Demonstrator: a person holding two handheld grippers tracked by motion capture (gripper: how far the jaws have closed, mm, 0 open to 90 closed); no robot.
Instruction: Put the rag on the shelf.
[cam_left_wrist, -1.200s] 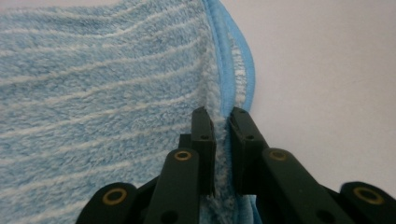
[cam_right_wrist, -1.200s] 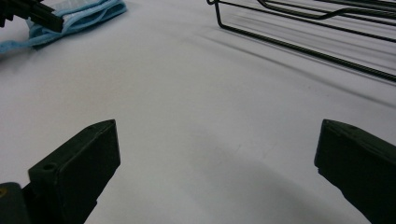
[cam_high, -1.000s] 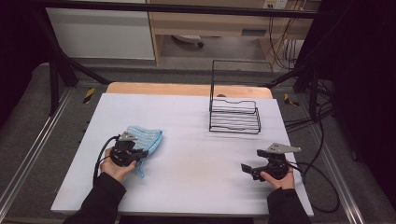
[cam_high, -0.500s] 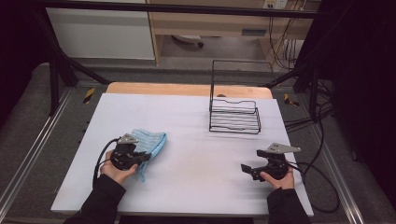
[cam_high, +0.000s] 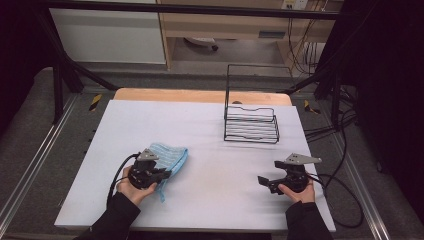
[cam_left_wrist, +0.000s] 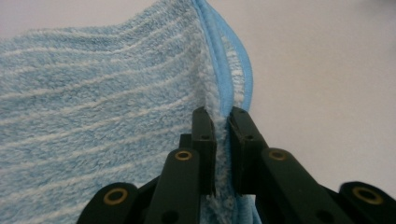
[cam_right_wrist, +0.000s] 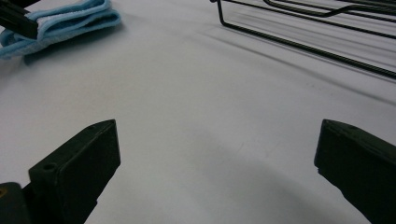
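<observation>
A light blue striped towel (cam_high: 170, 157) lies folded on the white table (cam_high: 210, 135), left of centre. My left gripper (cam_high: 167, 174) is shut on the towel's bound edge. In the left gripper view the towel (cam_left_wrist: 102, 107) spreads up and left from the gripper (cam_left_wrist: 222, 122), whose jaws pinch its doubled blue hem. My right gripper (cam_high: 261, 180) rests low near the table's front right, pointing left, its jaws wide apart with nothing between them. In the right gripper view the gripper (cam_right_wrist: 219, 154) faces bare tabletop, with the towel (cam_right_wrist: 70, 21) far off at the top left.
A black wire rack (cam_high: 251, 122) stands upright at the back right of the table, and its base wires (cam_right_wrist: 317, 32) cross the top of the right gripper view. Cables (cam_high: 340, 195) trail off the table's right edge. A wooden strip (cam_high: 200, 95) borders the far side.
My left gripper has dragged the towel's edge to the right and toward the front, folding the towel over itself. The right gripper has stayed put.
</observation>
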